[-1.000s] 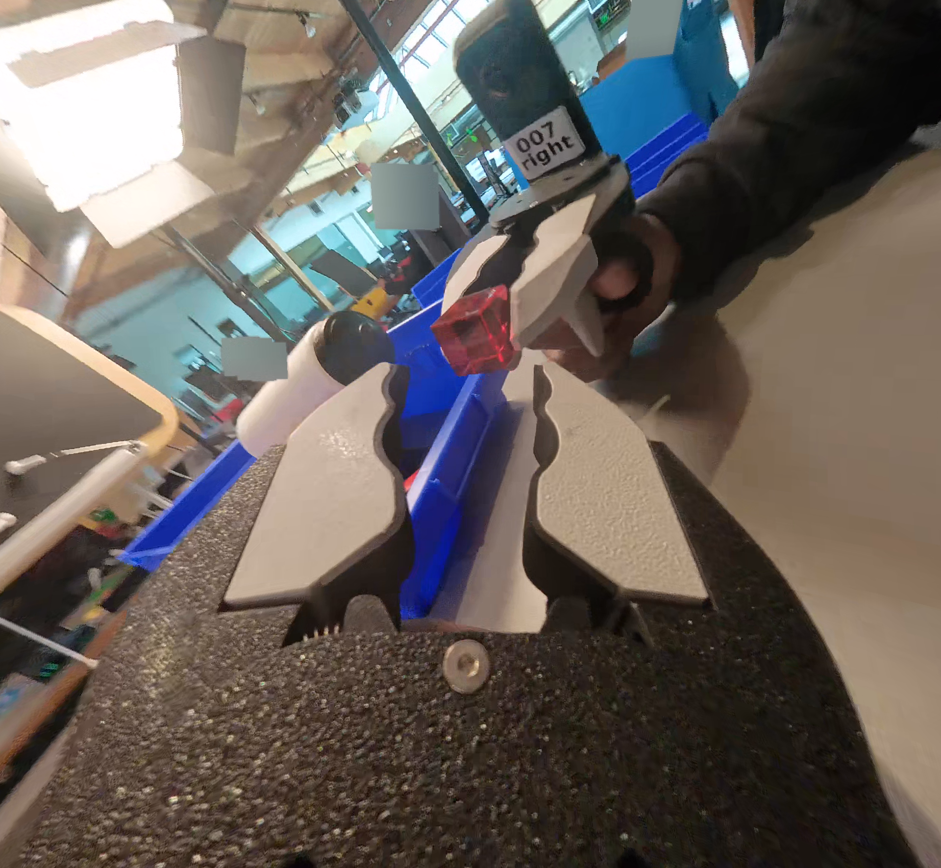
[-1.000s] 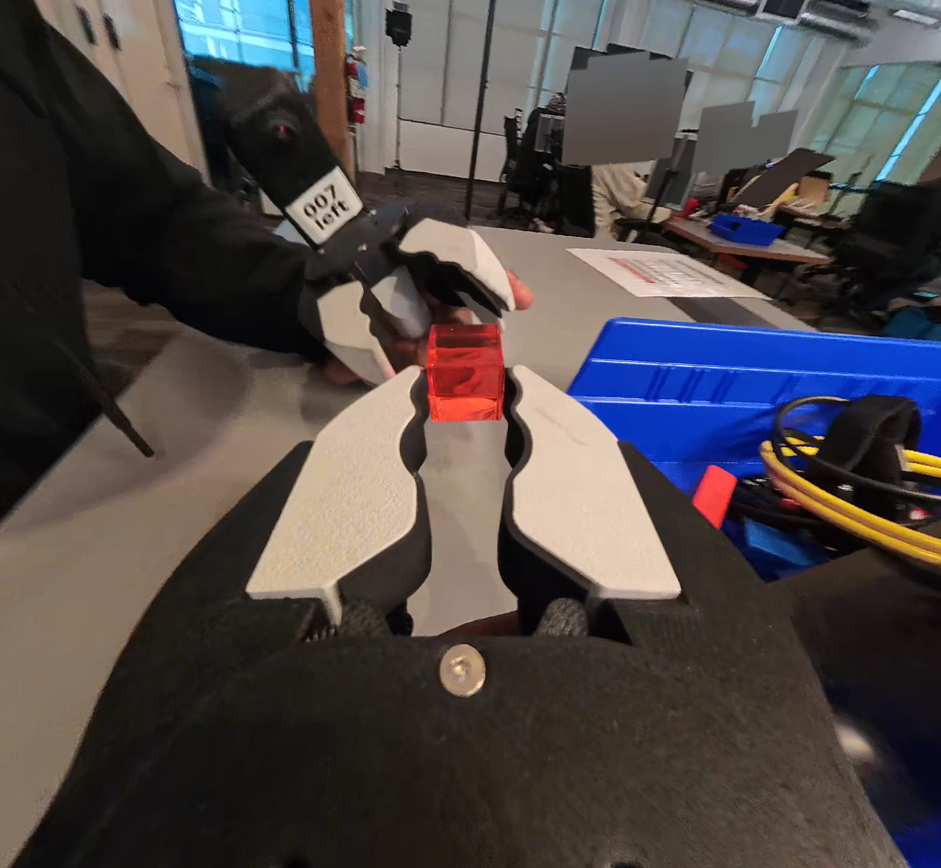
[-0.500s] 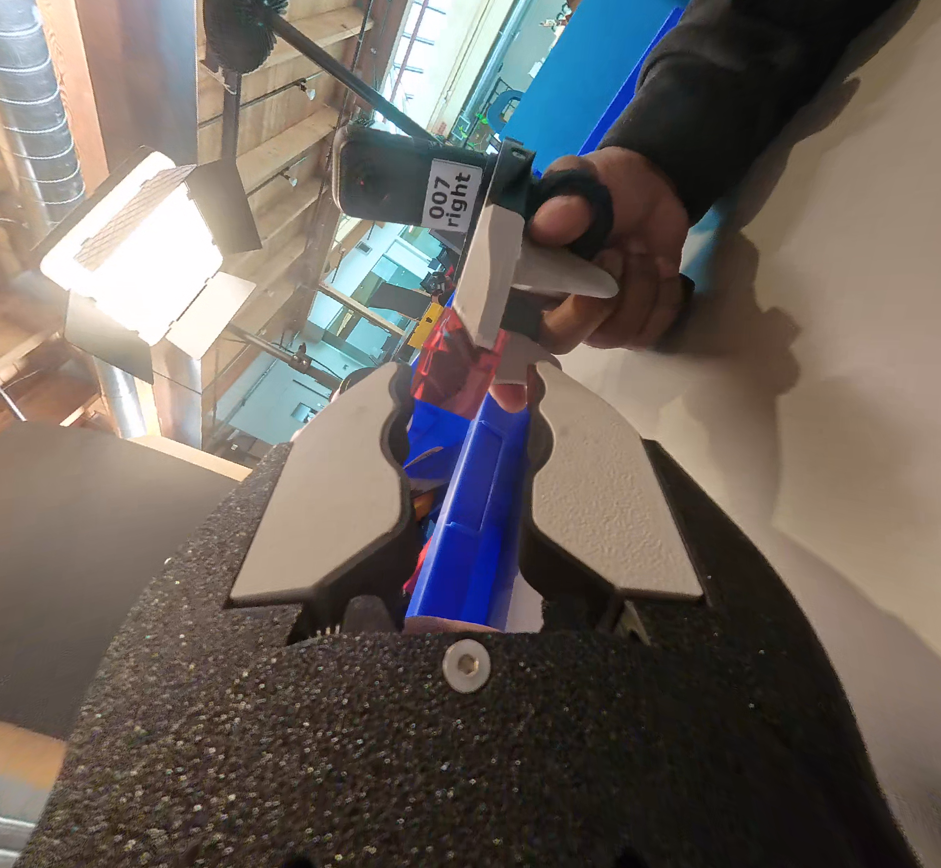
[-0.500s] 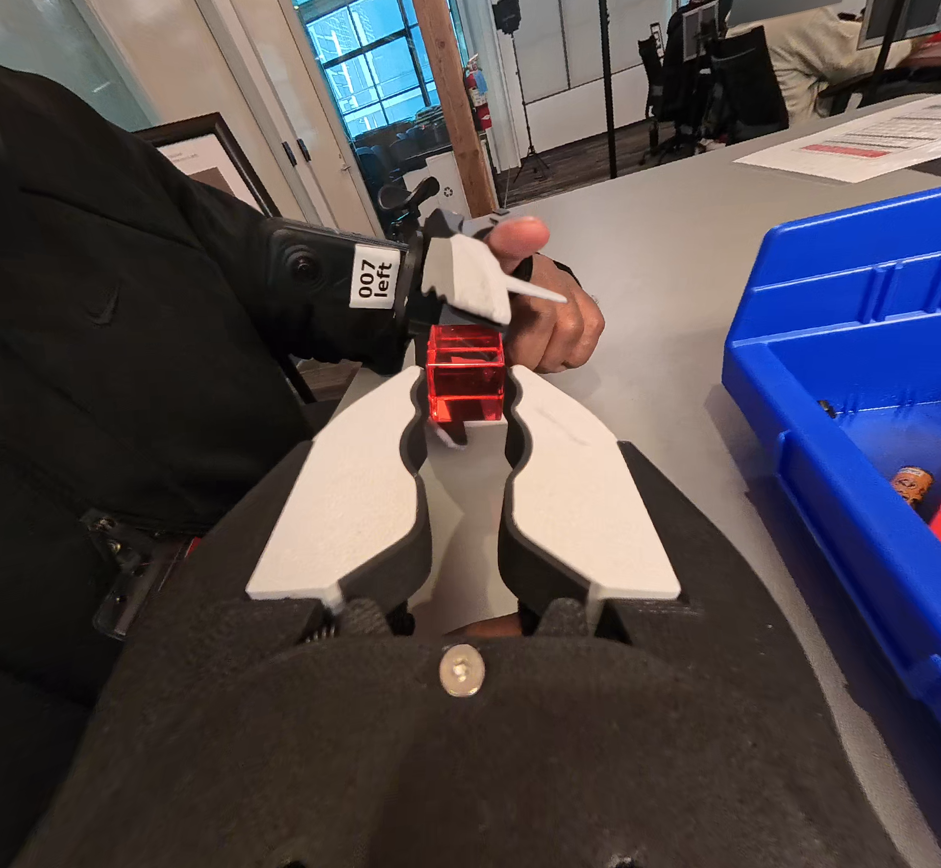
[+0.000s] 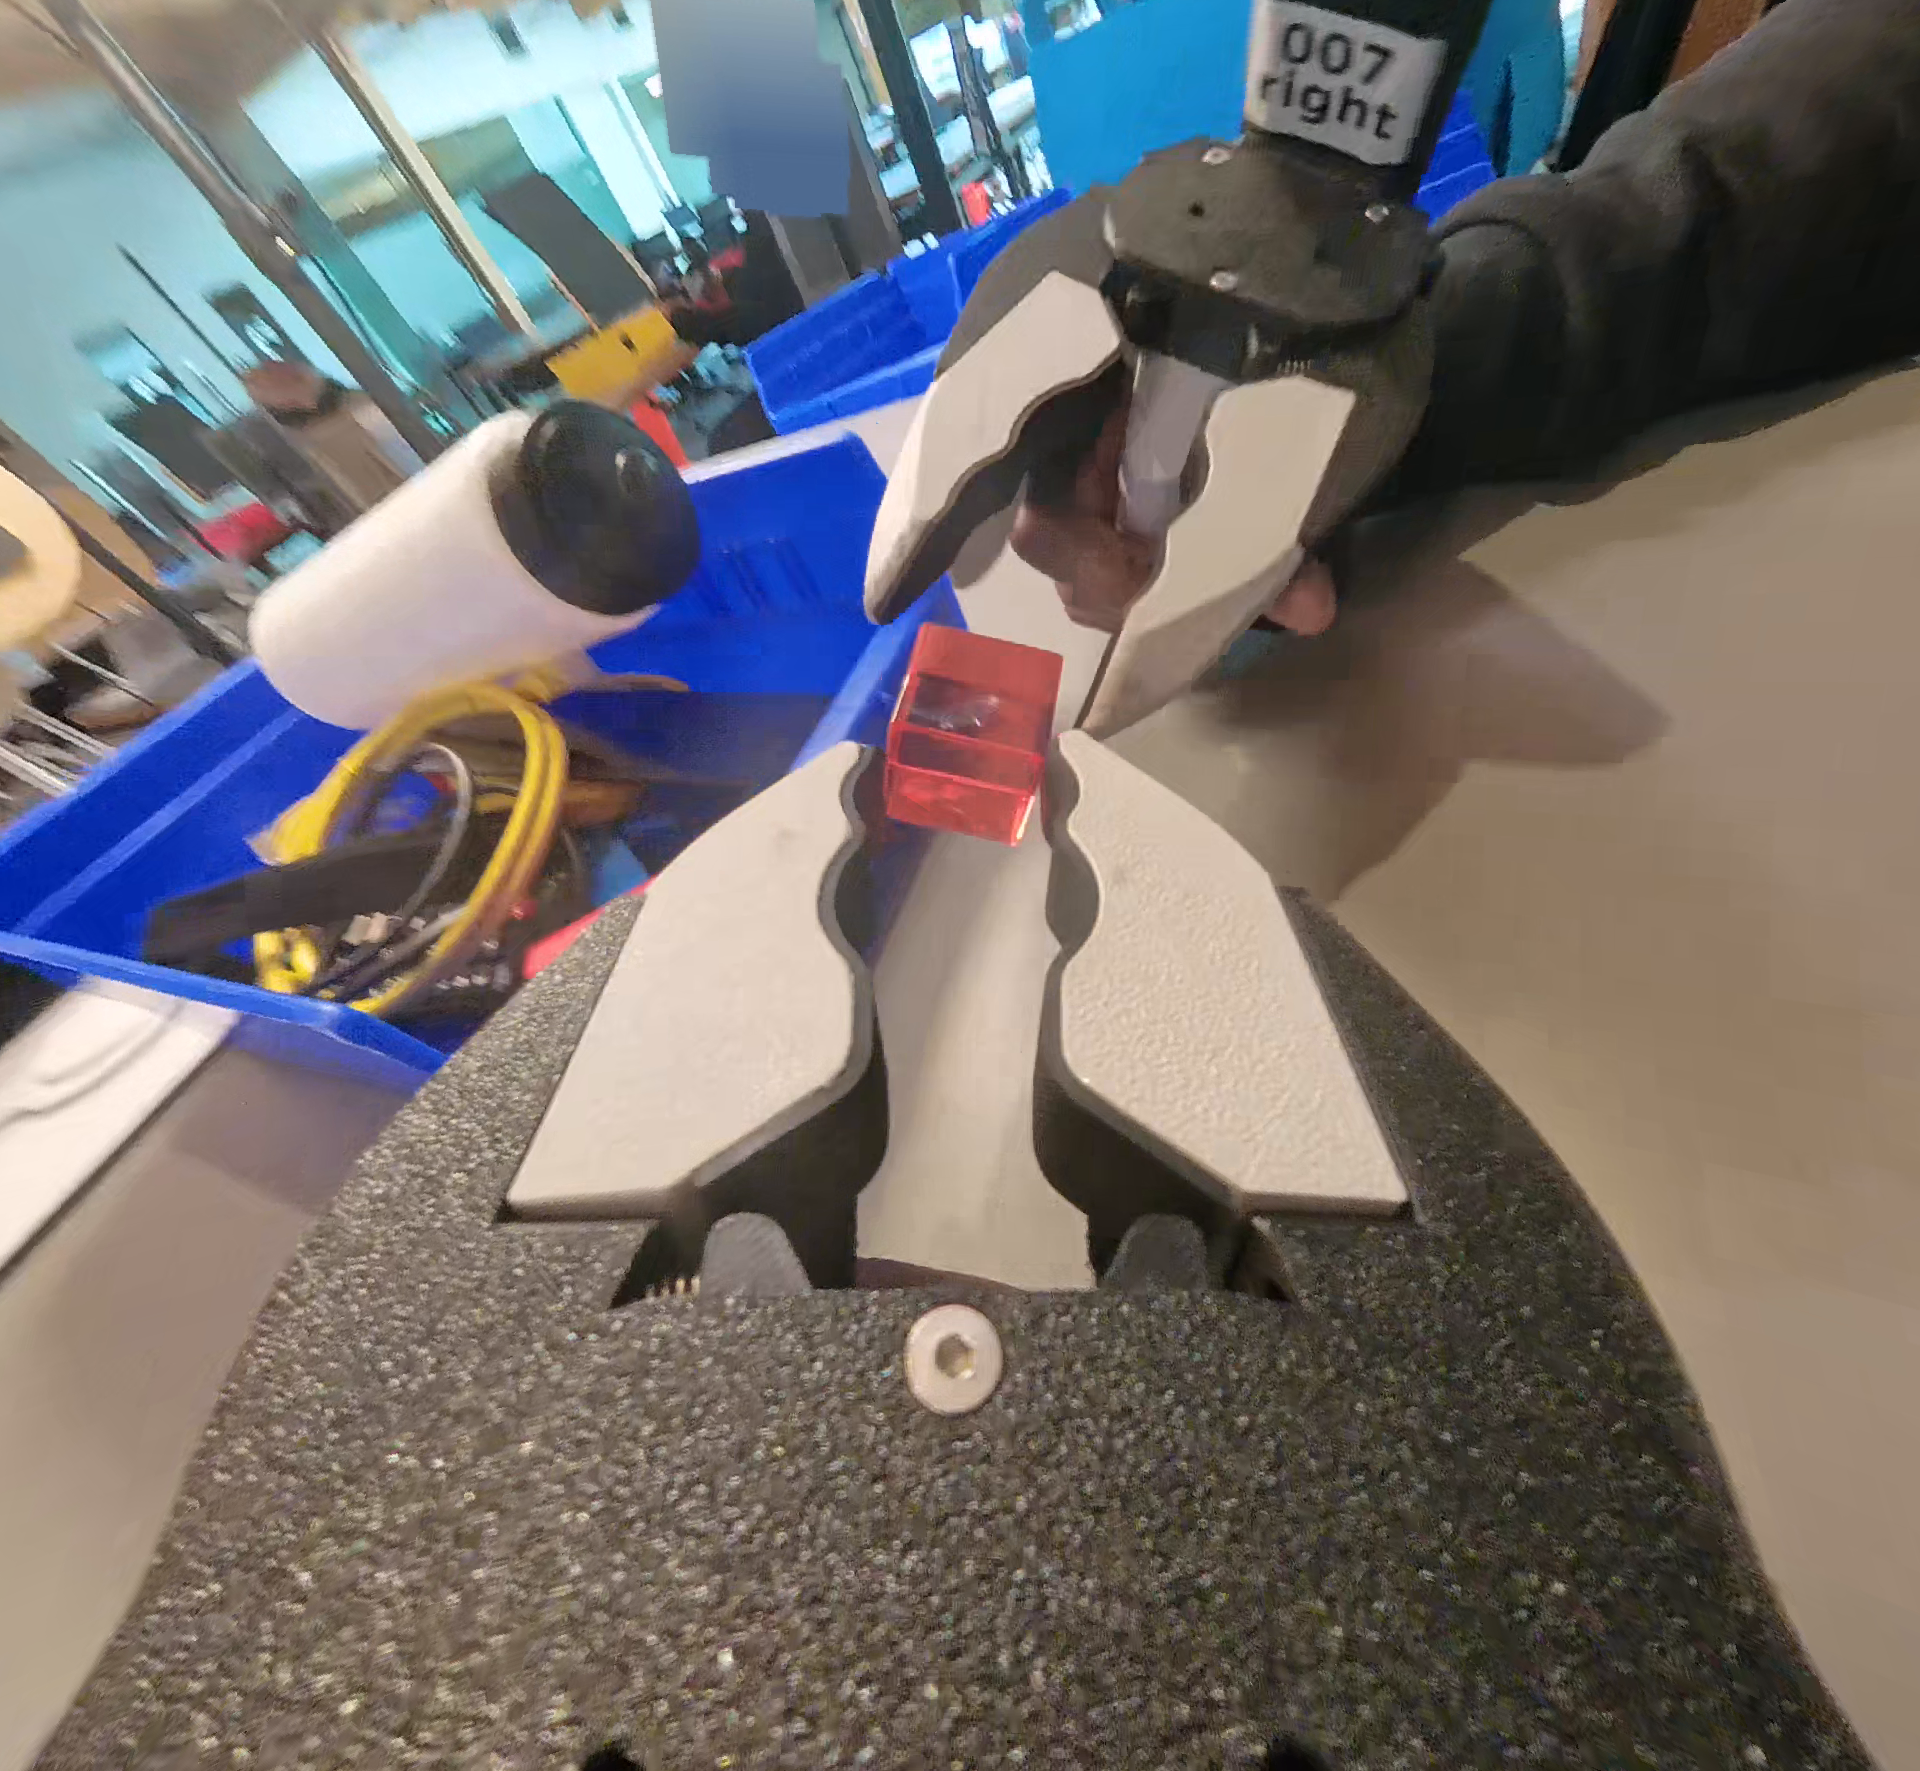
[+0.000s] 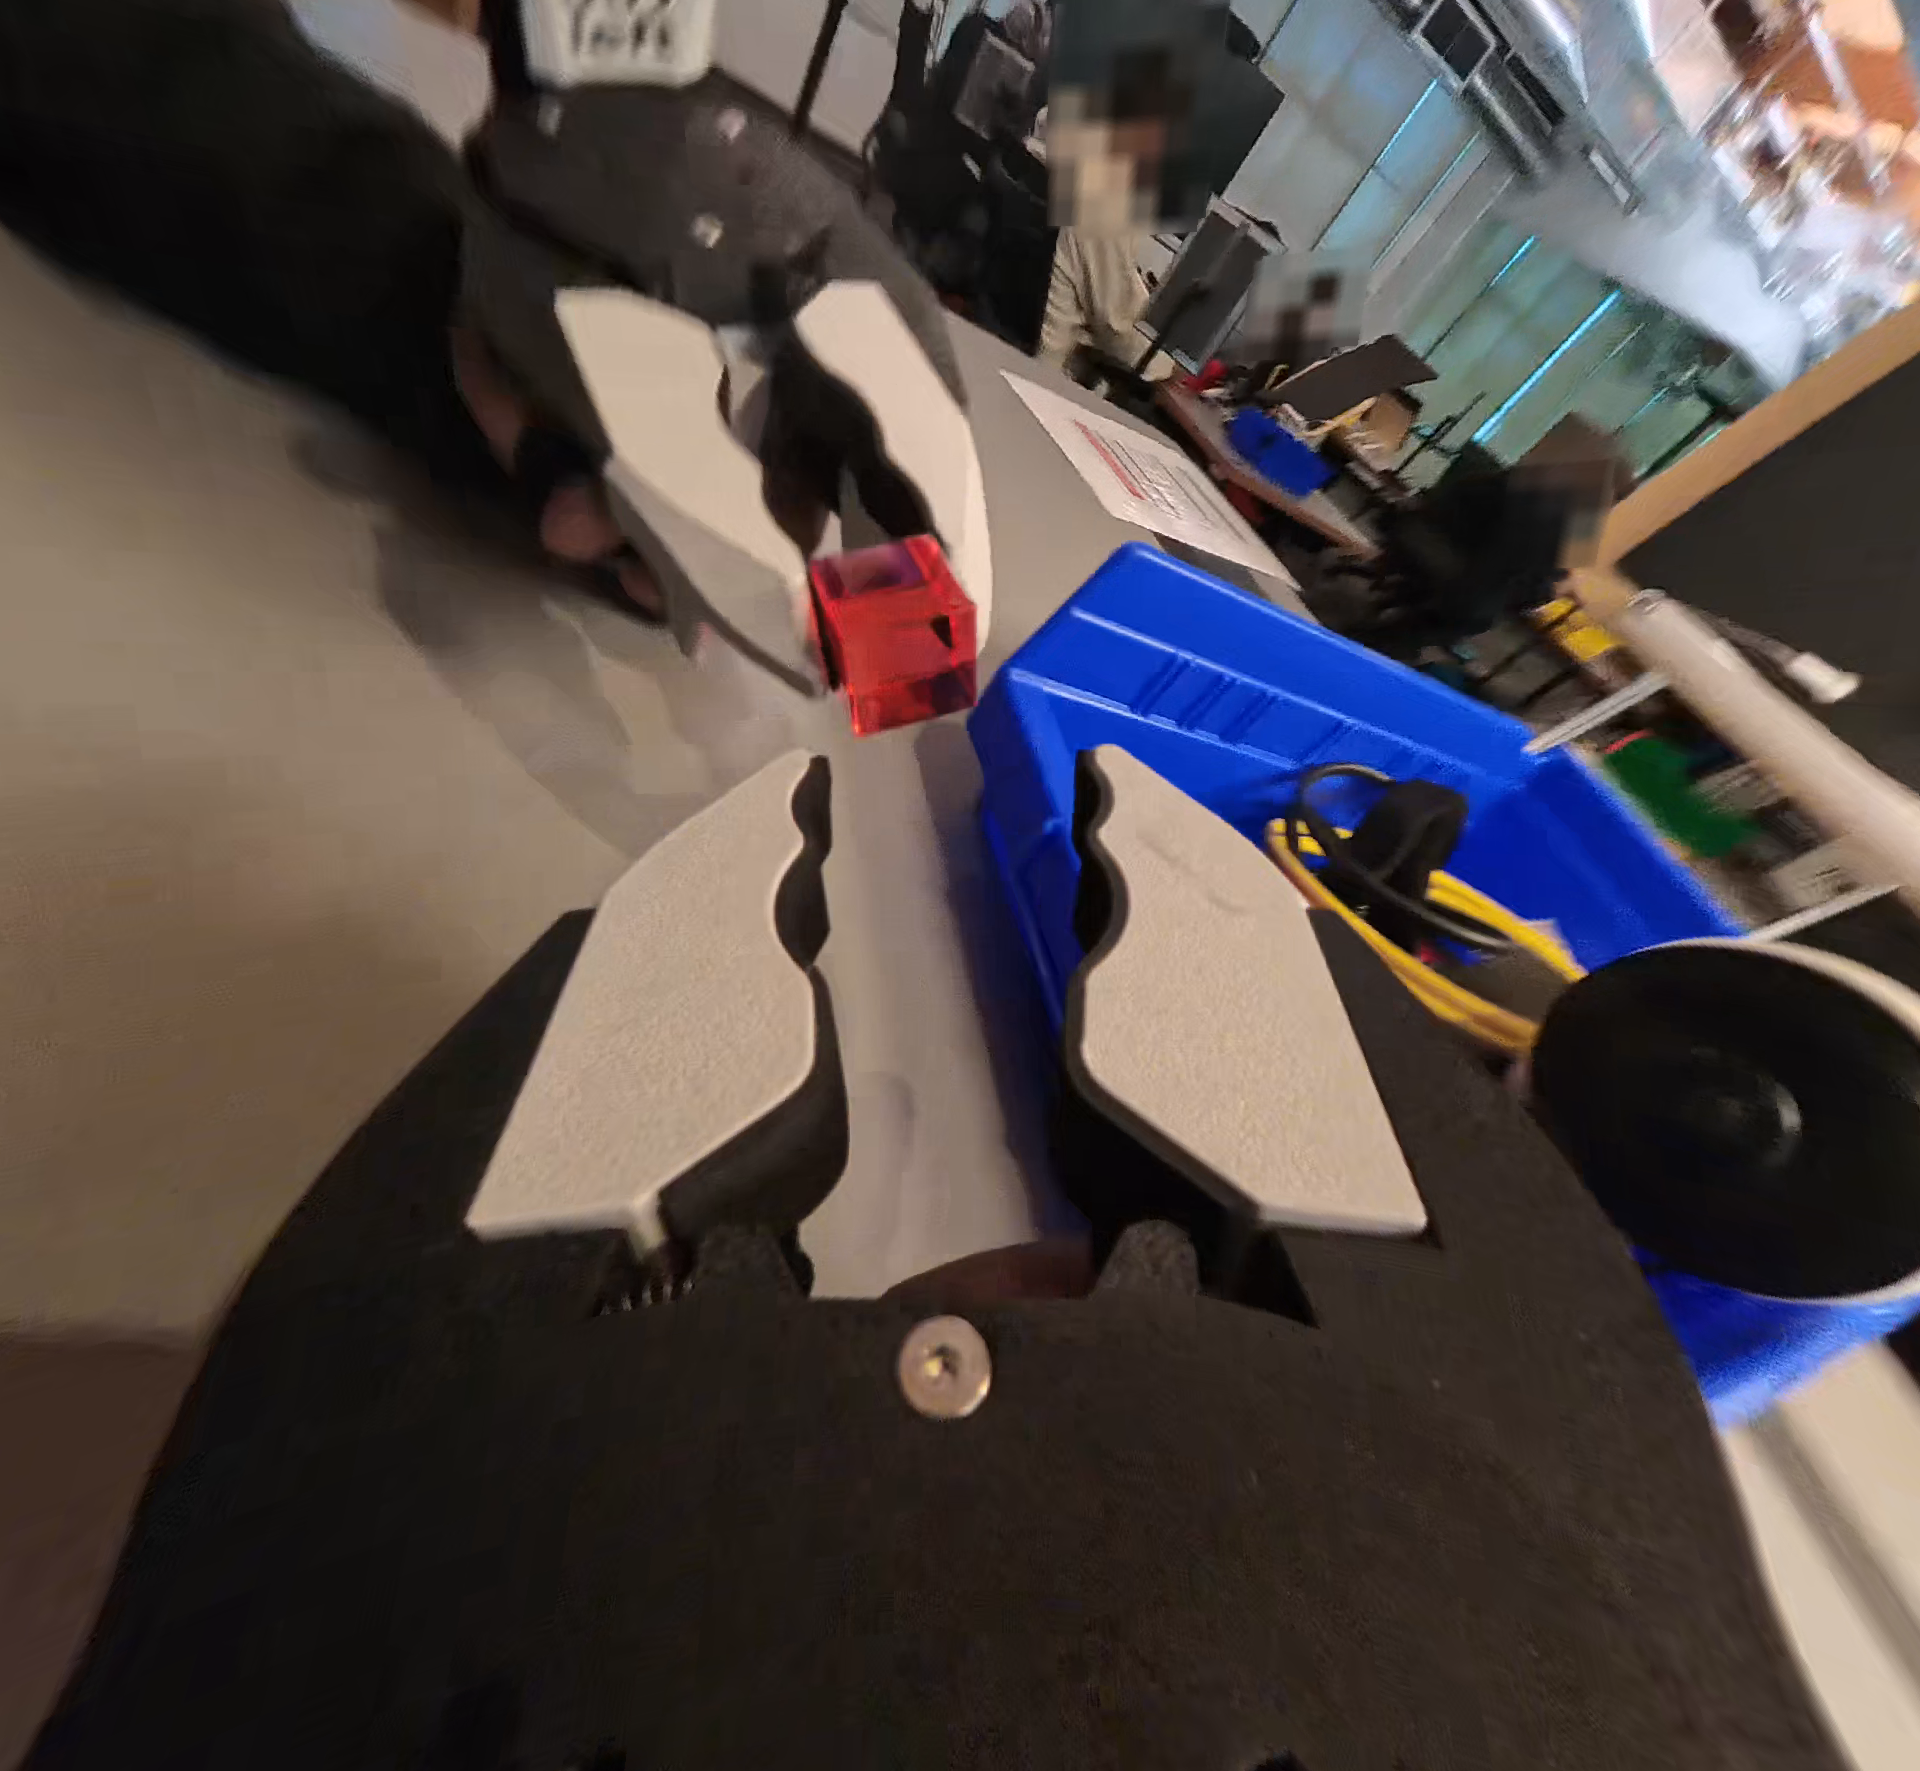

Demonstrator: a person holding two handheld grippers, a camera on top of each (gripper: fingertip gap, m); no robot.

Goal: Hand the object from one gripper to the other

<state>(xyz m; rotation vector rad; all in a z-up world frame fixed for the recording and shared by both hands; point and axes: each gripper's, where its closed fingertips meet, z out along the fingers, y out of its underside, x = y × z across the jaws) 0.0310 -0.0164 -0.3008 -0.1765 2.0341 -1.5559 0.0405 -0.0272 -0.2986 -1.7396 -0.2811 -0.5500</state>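
We see the object as a small cube (image 5: pixel 971 745) of clear red plastic. Its faces are smooth and shiny, its edges are sharp, and we can look through it into a darker inner part. In the left wrist view its top face looks paler and more matt than its sides.

The cube sits between the two grey fingertips of the left gripper (image 5: pixel 961 765). Both tips press on its opposite sides, so this gripper is closed on the cube and carries it. It hangs above the grey table (image 5: pixel 1610 942), close to the edge of the blue bin (image 5: pixel 769 568).

The right gripper (image 5: pixel 987 672) stands just behind the cube, pointing down towards it. Its jaws are spread wide and touch nothing. The same we see in the right wrist view: the right gripper (image 6: pixel 951 765) has a wide gap between its fingers, and the cube (image 6: pixel 896 632) lies a little ahead of them, apart from them, clamped by the left gripper (image 6: pixel 899 620).

The blue bin (image 6: pixel 1226 672) holds yellow cables (image 5: pixel 520 807) and some dark parts. A white roll with a black end (image 5: pixel 468 568) rises at the bin's side. This view is somewhat blurred.
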